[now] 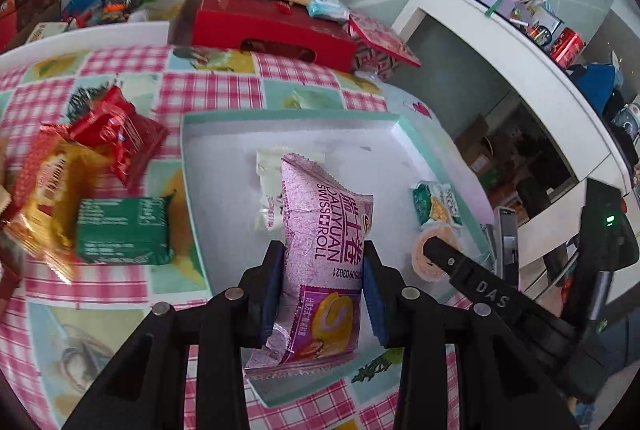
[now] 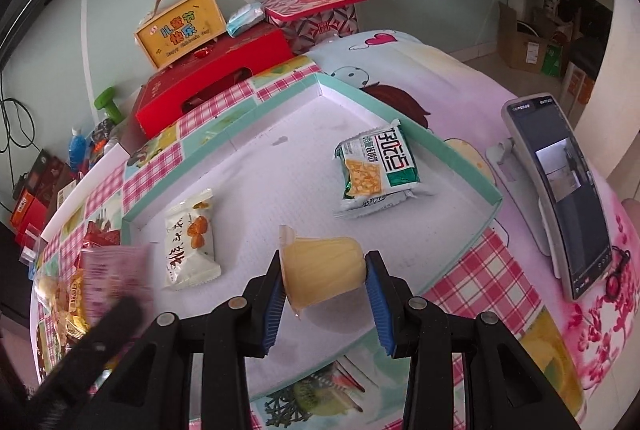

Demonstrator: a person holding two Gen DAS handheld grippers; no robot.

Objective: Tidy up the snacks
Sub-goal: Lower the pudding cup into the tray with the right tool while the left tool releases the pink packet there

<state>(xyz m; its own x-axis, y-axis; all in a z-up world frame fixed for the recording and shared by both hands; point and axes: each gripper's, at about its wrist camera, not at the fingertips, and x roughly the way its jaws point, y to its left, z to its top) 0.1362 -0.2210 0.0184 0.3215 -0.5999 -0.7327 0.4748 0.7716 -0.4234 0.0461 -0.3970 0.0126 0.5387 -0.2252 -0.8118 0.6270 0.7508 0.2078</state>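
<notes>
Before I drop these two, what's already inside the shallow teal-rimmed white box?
Lying in the teal-rimmed box: a green-and-white cracker packet and a white packet with orange print. The held yellow jelly cup hides the floor beneath it.

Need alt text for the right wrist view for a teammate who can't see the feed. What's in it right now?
The right gripper is shut on a yellow jelly cup, held over a shallow white tray with a teal rim. Two snack packets already lie in the tray: a white one at left and a green-and-white one farther back. A phone on a stand sits to the right.
</notes>
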